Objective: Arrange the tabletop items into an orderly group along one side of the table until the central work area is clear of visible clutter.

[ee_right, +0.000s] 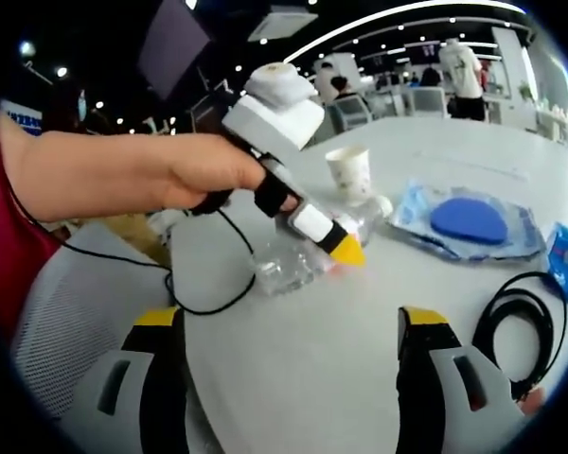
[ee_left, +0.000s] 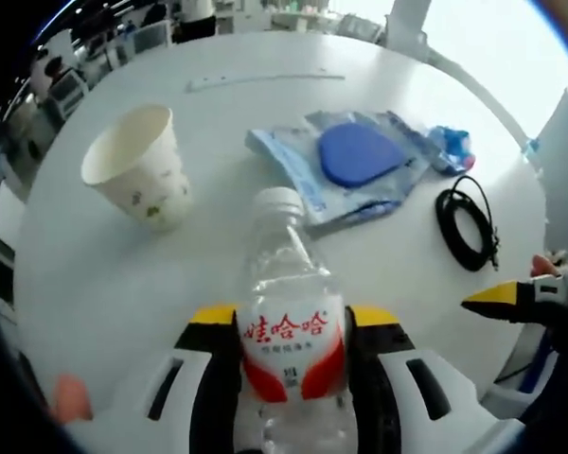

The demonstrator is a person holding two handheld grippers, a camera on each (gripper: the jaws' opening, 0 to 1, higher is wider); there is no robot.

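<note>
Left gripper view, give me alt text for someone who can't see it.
The left gripper clamps a clear water bottle lying on a white round table. Beyond it stand a paper cup and a plastic bag holding a blue pad, with a coiled black cable to the right.

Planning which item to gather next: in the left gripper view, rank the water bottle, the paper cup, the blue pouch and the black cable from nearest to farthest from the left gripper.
1. Water bottle: clamped between the left gripper jaws.
2. Paper cup: ahead, to the left.
3. Blue pouch: ahead, slightly right, past the bottle cap.
4. Black cable: far right, coiled.
Cup and pouch are too close to call firmly.
</note>
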